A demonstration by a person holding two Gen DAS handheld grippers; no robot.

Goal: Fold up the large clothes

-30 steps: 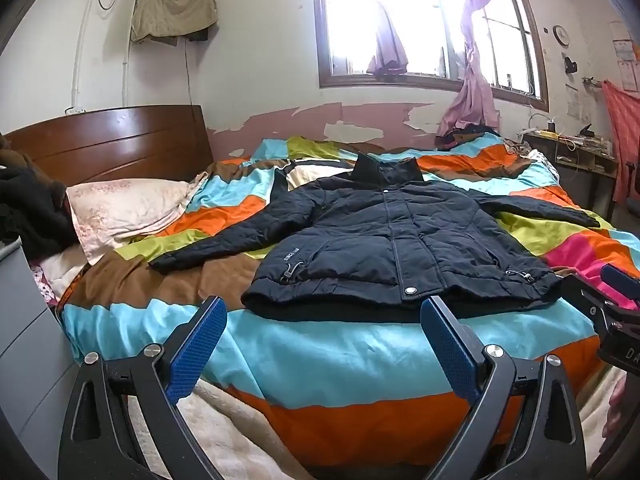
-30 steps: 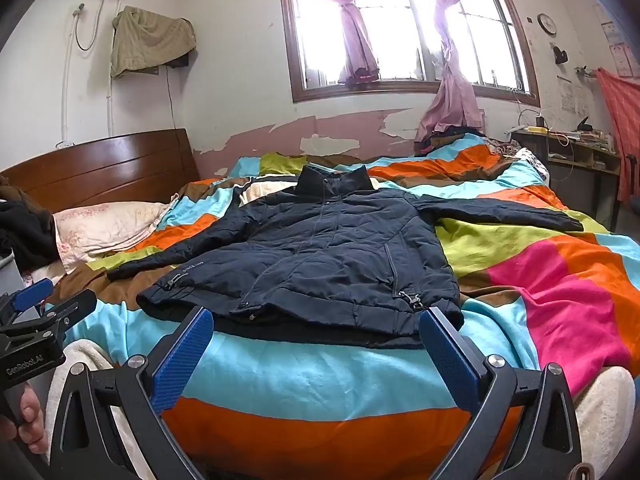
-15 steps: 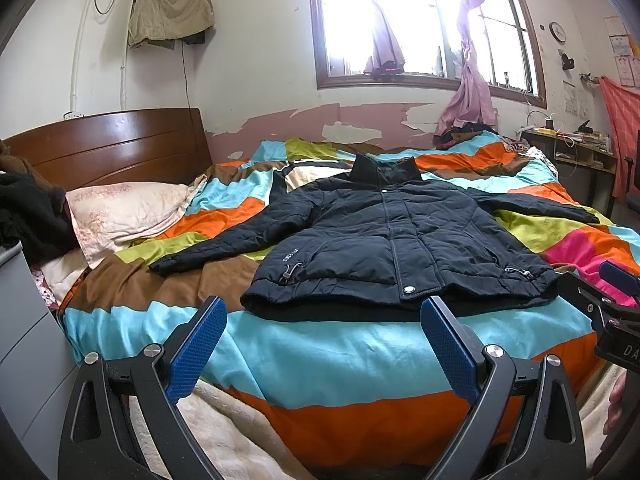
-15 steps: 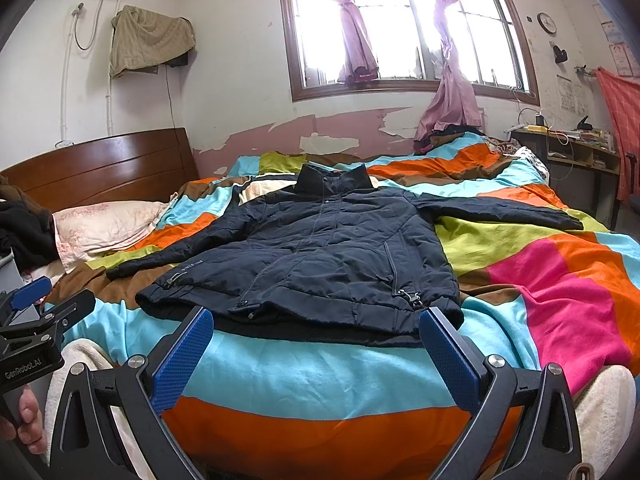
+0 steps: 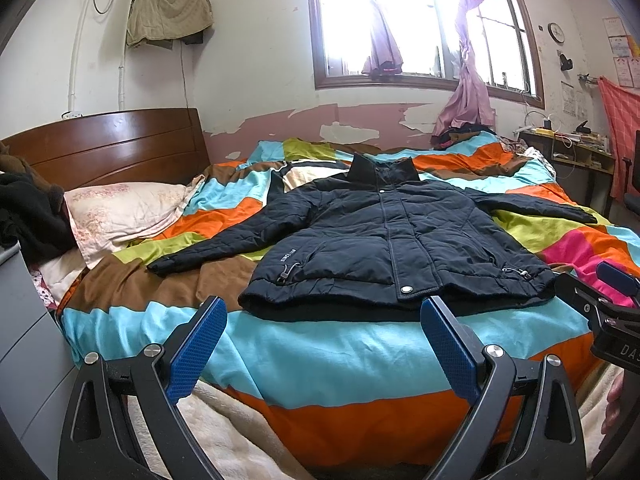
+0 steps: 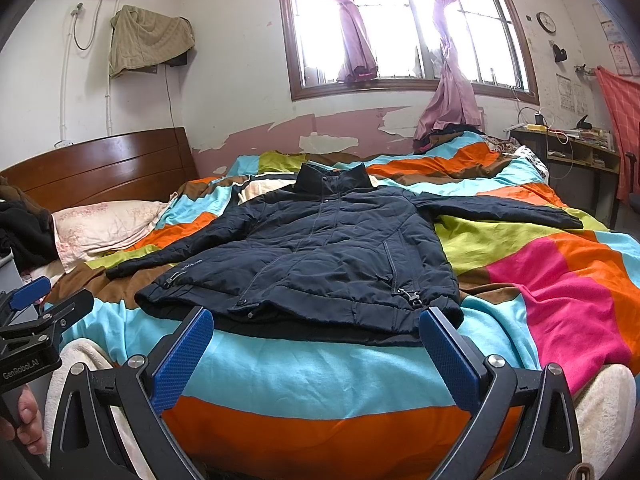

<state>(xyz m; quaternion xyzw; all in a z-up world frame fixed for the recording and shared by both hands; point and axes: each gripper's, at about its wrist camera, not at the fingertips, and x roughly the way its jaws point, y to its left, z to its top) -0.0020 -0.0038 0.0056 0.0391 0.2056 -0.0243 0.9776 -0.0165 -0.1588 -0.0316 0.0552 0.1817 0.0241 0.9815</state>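
A dark jacket (image 5: 384, 240) lay flat on the striped bed (image 5: 320, 352), sleeves spread — both grippers, left (image 5: 322, 344) and right (image 6: 316, 354), hovered before its hem, jaws apart, empty.

A home bedroom: ahead of the gripper (image 5: 322, 346) lies a bed (image 5: 320, 356) with a striped quilt, a pillow (image 5: 120, 212) and wooden headboard (image 5: 108, 144) to its left, a curtained window (image 5: 420, 24) beyond, and a cluttered desk (image 5: 568, 148) far right.
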